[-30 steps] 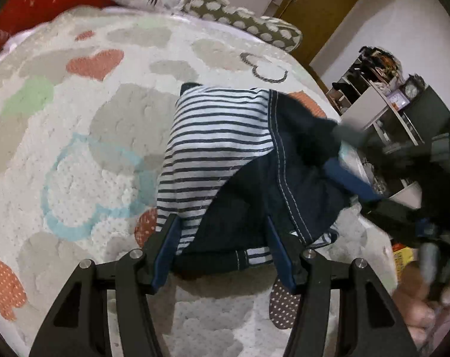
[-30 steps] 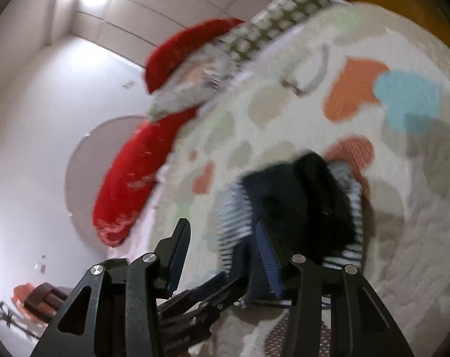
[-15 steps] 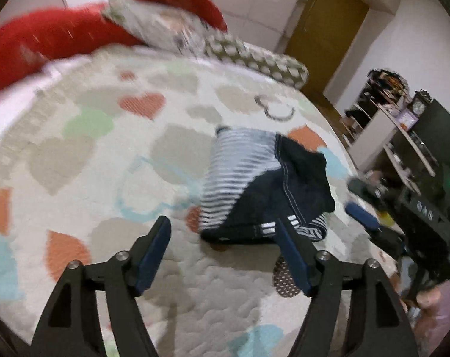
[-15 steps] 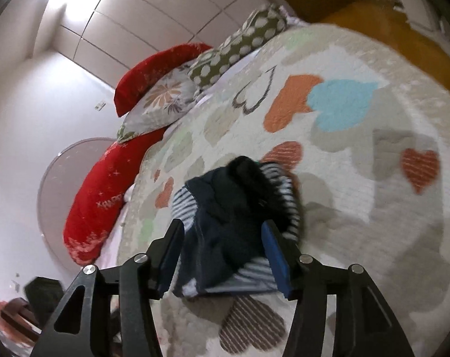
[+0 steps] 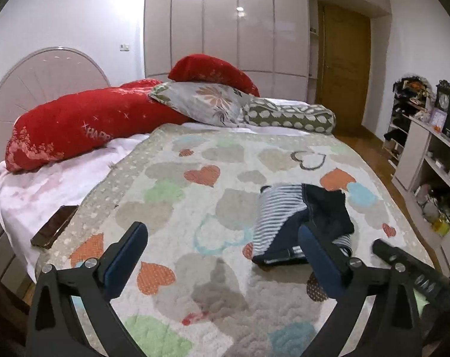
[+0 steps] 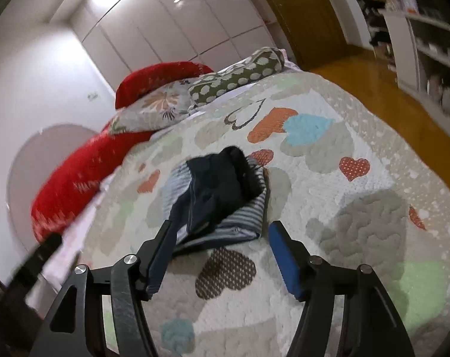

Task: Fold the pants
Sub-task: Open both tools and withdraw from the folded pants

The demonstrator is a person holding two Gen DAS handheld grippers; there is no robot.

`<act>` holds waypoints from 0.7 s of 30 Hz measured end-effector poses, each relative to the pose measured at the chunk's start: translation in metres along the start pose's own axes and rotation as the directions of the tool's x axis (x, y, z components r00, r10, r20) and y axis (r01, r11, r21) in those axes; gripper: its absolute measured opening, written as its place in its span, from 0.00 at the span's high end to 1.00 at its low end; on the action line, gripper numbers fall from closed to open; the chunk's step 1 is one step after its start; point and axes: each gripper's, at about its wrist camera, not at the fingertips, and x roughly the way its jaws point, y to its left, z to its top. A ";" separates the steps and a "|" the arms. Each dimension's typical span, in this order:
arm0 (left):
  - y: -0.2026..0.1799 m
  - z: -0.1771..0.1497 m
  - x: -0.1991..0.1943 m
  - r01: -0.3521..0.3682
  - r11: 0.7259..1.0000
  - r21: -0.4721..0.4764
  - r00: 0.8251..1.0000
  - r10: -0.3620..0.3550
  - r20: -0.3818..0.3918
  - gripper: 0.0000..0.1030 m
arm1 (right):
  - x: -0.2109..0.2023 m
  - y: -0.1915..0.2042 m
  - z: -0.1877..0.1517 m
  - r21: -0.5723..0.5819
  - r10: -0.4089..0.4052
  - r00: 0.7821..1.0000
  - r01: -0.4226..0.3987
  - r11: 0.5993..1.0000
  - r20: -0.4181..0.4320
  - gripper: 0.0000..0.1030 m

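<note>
The pants point(image 5: 296, 220), navy with a blue-and-white striped side, lie folded in a small bundle on the heart-patterned quilt point(image 5: 195, 208). They also show in the right wrist view point(image 6: 219, 196). My left gripper point(image 5: 222, 255) is open and empty, held above the quilt to the near left of the bundle. My right gripper point(image 6: 220, 253) is open and empty, just short of the bundle's near edge. The right gripper's dark body shows at the lower right of the left wrist view point(image 5: 409, 267).
Red bolsters point(image 5: 85, 122), a floral pillow point(image 5: 207, 101) and a spotted pillow point(image 5: 290, 114) lie at the headboard. A phone point(image 5: 55, 226) lies on the white sheet at the left edge. Shelves point(image 5: 427, 160) stand beyond the bed's right side.
Both grippers have pulled back and up from the pants, so the bundle now looks smaller and farther. The left gripper's jaws have opened wider. The bundle stays in place.
</note>
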 end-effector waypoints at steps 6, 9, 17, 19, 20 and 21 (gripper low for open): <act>-0.008 -0.007 0.009 0.032 0.999 0.028 0.997 -0.030 -0.075 0.02 | 0.010 0.013 -0.018 -0.091 -0.042 0.998 0.038 0.995 -0.040 0.32; -0.012 -0.013 0.011 0.043 0.998 0.042 0.995 -0.040 -0.091 0.02 | 0.016 0.012 -0.022 -0.092 -0.049 0.997 0.044 0.995 -0.059 0.32; -0.016 -0.020 0.020 0.095 0.995 0.022 0.984 -0.090 -0.155 0.02 | 0.019 0.013 -0.027 -0.098 -0.070 0.995 0.062 0.993 -0.074 0.32; -0.016 -0.021 0.022 0.099 0.995 0.017 0.981 -0.095 -0.169 0.02 | 0.020 0.013 -0.027 -0.103 -0.076 0.994 0.068 0.992 -0.076 0.32; -0.016 -0.022 0.023 0.098 0.995 0.018 0.981 -0.094 -0.173 0.02 | 0.020 0.013 -0.028 -0.107 -0.080 0.994 0.072 0.992 -0.077 0.32; -0.016 -0.022 0.024 0.096 0.995 0.019 0.980 -0.092 -0.174 0.02 | 0.021 0.013 -0.028 -0.109 -0.083 0.993 0.075 0.991 -0.078 0.32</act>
